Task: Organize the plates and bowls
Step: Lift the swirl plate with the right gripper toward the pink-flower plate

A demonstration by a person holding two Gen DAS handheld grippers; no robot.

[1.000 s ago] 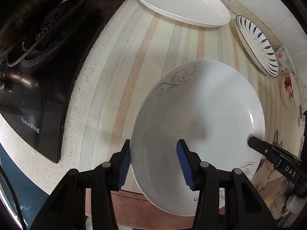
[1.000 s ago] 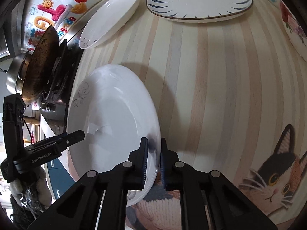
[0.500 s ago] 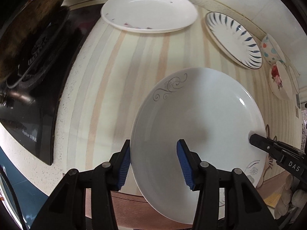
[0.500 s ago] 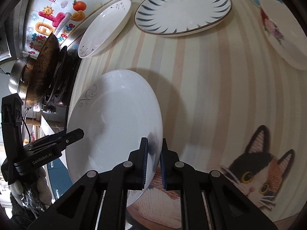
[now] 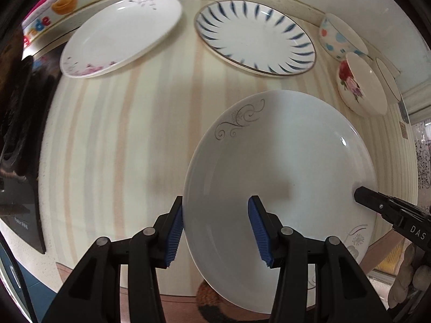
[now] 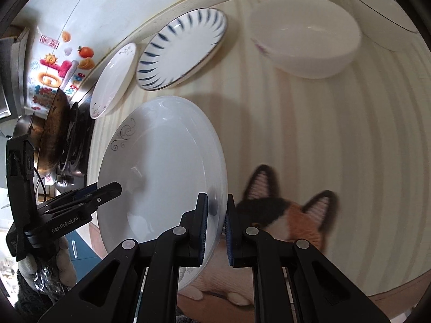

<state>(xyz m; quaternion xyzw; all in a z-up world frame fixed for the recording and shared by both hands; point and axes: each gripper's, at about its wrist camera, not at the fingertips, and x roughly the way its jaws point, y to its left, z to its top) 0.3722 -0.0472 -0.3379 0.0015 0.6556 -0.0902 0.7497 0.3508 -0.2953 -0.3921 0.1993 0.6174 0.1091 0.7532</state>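
Note:
A white plate with a grey swirl pattern (image 5: 282, 161) is held tilted above the striped counter. My right gripper (image 6: 215, 226) is shut on its right rim, and the same plate (image 6: 161, 177) fills the middle left of the right wrist view. My left gripper (image 5: 215, 228) is open, its blue pads either side of the plate's left rim, not squeezing it. A white plate with pink flowers (image 5: 121, 35), a blue-striped plate (image 5: 256, 37), a dotted bowl (image 5: 342, 35) and a rose bowl (image 5: 361, 86) lie along the back.
A black stove (image 5: 18, 134) with a dark wok (image 6: 56, 129) borders the counter on the left. A cat-picture mat (image 6: 291, 215) lies at the counter's front right. A further white bowl (image 6: 385, 13) sits at the far right by the wall.
Both grippers have carried the swirl plate rightwards and further in over the counter. The stove has slid out of view left; the bowls at the right have come closer.

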